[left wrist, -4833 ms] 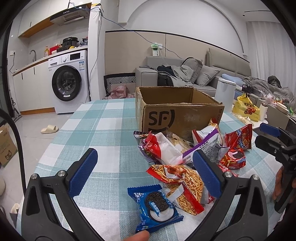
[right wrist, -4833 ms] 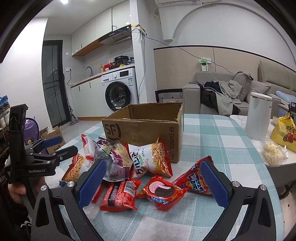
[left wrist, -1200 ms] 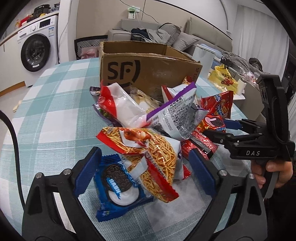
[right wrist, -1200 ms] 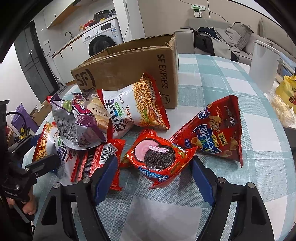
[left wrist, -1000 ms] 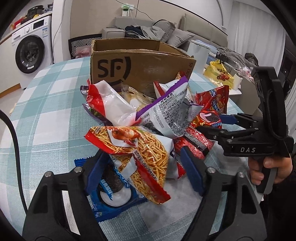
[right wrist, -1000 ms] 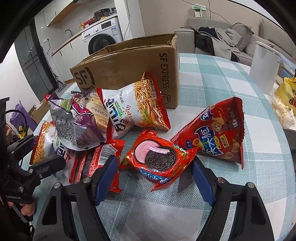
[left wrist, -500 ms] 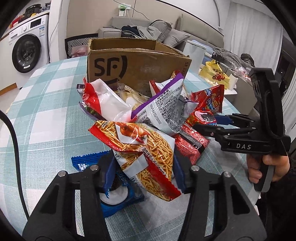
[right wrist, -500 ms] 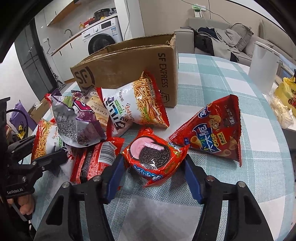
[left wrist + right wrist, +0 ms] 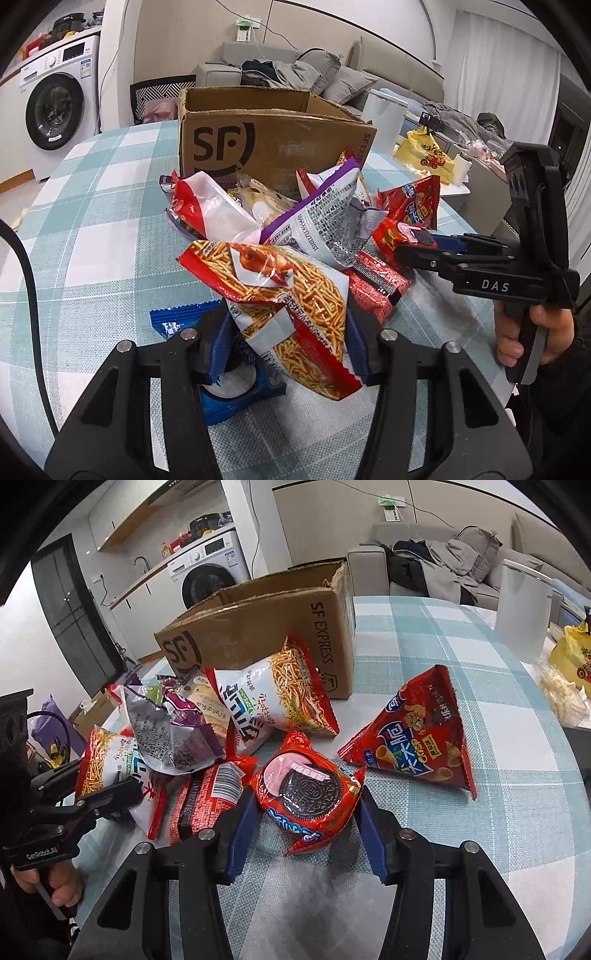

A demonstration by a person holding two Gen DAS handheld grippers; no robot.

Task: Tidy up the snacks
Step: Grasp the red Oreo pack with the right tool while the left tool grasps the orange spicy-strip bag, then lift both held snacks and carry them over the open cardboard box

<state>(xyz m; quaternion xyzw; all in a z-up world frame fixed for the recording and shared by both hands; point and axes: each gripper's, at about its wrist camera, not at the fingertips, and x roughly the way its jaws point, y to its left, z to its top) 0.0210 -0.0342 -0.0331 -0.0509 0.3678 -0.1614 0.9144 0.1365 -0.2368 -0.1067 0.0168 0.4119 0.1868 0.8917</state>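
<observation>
Both sets of jaws have just been closing, each now with a packet between its blue pads where earlier the pads stood wide of the pile. Left hand-held gripper (image 9: 288, 343), low centre of the left wrist view: clamped on the lower end of the red noodle-snack bag (image 9: 284, 295), which stands tilted up from the tabletop (image 9: 92, 192); the grip is taken at the bag's narrow end, apparently so that the bag comes away alone from the blue cookie packet (image 9: 221, 384) lying partly beneath it and behind the left pad. Right hand-held gripper (image 9: 306, 827), low centre of the right wrist view: pads pressed on either side of the red cookie packet (image 9: 306, 794), which bulges between them and looks raised at its near edge, just beside the red triangular crisp bag (image 9: 417, 738) at centre right. Remaining snacks: a purple-and-silver bag (image 9: 173, 734), a white noodle bag (image 9: 273, 698) and a red barcode packet (image 9: 210, 794) lie heaped and overlapping at centre left, in front of the open cardboard box (image 9: 280, 627). Judged role of the box: the destination, since it stands with its flaps open directly behind the pile; nothing can be seen inside it from either view. Judged stage: both packets are secured, none yet carried over the rim. Risk: slack, air-filled wrappers may slip or crush under the pads.
</observation>
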